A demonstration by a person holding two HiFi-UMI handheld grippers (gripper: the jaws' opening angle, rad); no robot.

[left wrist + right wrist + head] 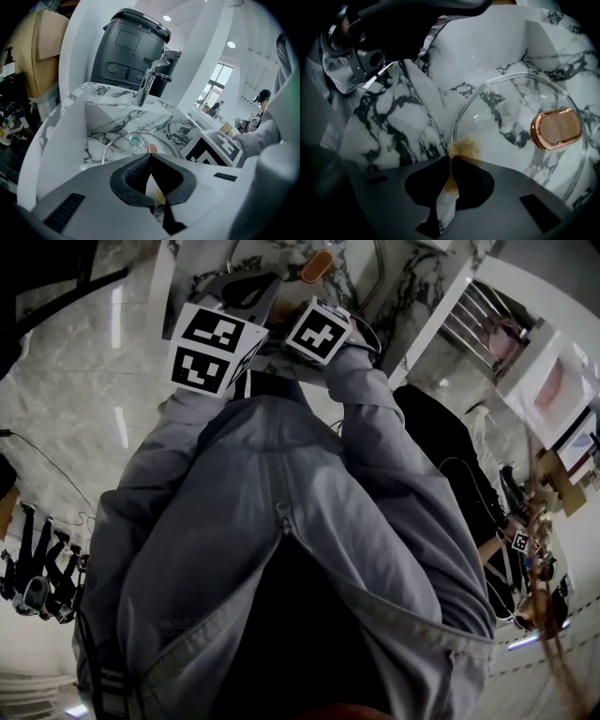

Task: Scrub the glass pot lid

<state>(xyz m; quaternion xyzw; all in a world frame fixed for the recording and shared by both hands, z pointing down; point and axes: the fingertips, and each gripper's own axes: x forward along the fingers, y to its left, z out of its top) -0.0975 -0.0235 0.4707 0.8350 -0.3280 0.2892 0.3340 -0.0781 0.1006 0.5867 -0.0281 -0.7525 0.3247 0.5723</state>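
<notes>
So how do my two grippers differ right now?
The right gripper pinches a tan scrub pad; the left gripper shows no pad at its tips. The right gripper's pad meets the glass lid's rim; the left gripper points toward its copper handle. Both are shut.

Grey zipped jacket [281,549] fills the frame; left gripper's marker cube [214,348] and right gripper's marker cube [320,330] sit side by side over marble sink [412,282] (copper-coloured knob [317,265] peeks above).

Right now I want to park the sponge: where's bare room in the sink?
Bare marble between the lid and the sink wall; the ledge beside the faucet. Crowded at its rim, by the sponge in the right gripper.
</notes>
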